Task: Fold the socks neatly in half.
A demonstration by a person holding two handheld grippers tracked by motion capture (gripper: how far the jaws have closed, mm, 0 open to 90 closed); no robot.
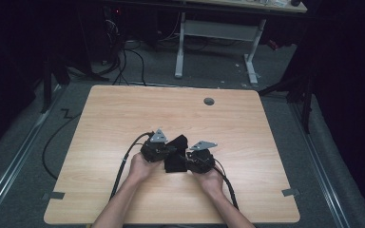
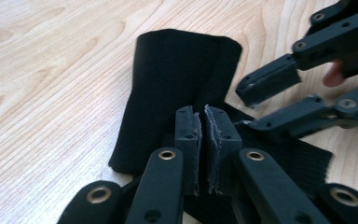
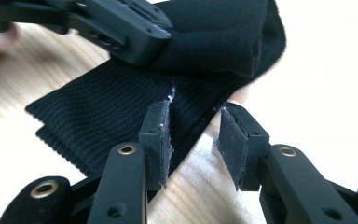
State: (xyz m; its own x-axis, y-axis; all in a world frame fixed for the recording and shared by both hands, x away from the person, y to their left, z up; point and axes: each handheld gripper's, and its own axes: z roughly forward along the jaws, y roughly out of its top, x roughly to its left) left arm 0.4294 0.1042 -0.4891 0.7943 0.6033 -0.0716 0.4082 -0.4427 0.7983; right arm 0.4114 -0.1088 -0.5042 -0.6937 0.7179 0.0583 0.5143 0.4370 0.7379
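A black sock (image 1: 177, 142) lies folded near the middle of the wooden table (image 1: 123, 109). In the left gripper view my left gripper (image 2: 201, 126) is shut, its pads pinching the sock (image 2: 177, 70) at the fold. In the right gripper view my right gripper (image 3: 196, 135) is open at the ribbed cuff of the sock (image 3: 98, 107): one pad rests at the cuff's edge, the other stands over bare wood. The two grippers face each other closely across the sock, left gripper (image 1: 171, 151) and right gripper (image 1: 184, 159). The right gripper (image 2: 251, 107) also appears open in the left gripper view.
A round cable hole (image 1: 209, 101) sits near the table's far edge. Black cables (image 1: 123, 166) trail from both grippers toward the near edge. Grey tape tabs (image 1: 54, 195) mark the near corners. A white-legged desk (image 1: 218, 28) stands beyond on the floor.
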